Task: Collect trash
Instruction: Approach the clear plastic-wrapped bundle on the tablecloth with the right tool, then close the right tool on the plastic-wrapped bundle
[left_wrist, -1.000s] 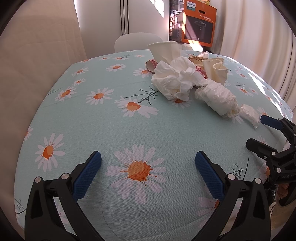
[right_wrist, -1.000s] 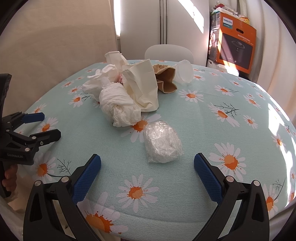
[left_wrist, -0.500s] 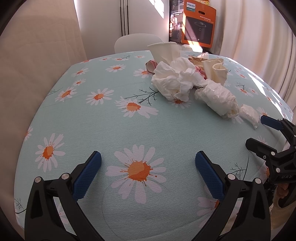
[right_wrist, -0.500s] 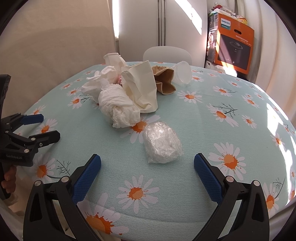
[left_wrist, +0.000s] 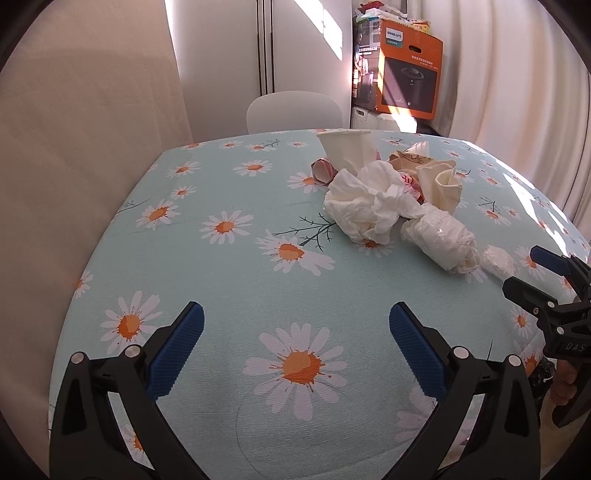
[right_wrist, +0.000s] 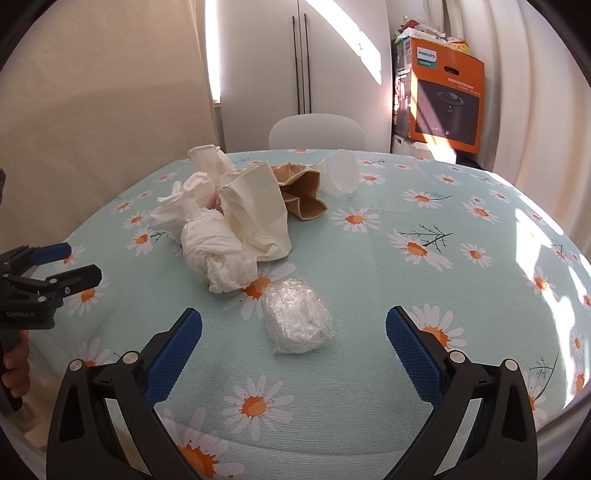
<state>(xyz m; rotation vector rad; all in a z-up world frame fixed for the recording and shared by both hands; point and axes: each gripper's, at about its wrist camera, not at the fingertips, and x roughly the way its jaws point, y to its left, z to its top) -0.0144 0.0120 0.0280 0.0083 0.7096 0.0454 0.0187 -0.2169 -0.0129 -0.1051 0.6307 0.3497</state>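
Trash lies in a pile on the daisy tablecloth (left_wrist: 229, 280): crumpled white tissue (left_wrist: 365, 206), a wrapped white wad (left_wrist: 439, 236) (right_wrist: 218, 251), crushed cream paper cups (left_wrist: 347, 147) (right_wrist: 255, 214), a brown paper cup (right_wrist: 303, 192), a clear plastic cup (right_wrist: 340, 173). A crumpled clear plastic ball (right_wrist: 295, 321) (left_wrist: 498, 258) lies apart from the pile, just ahead of my right gripper (right_wrist: 293, 343), which is open and empty. My left gripper (left_wrist: 295, 339) is open and empty over bare cloth, well short of the pile.
A white chair (left_wrist: 293, 110) stands behind the table. An orange Philips box (left_wrist: 406, 85) sits on clutter at the back right. Curtains hang at both sides. Each gripper shows in the other's view, the right one (left_wrist: 546, 280) and the left one (right_wrist: 55, 266).
Both grippers have lifted and tilted slightly, so the table sits lower in both views. Both stay open. The trash has not moved.
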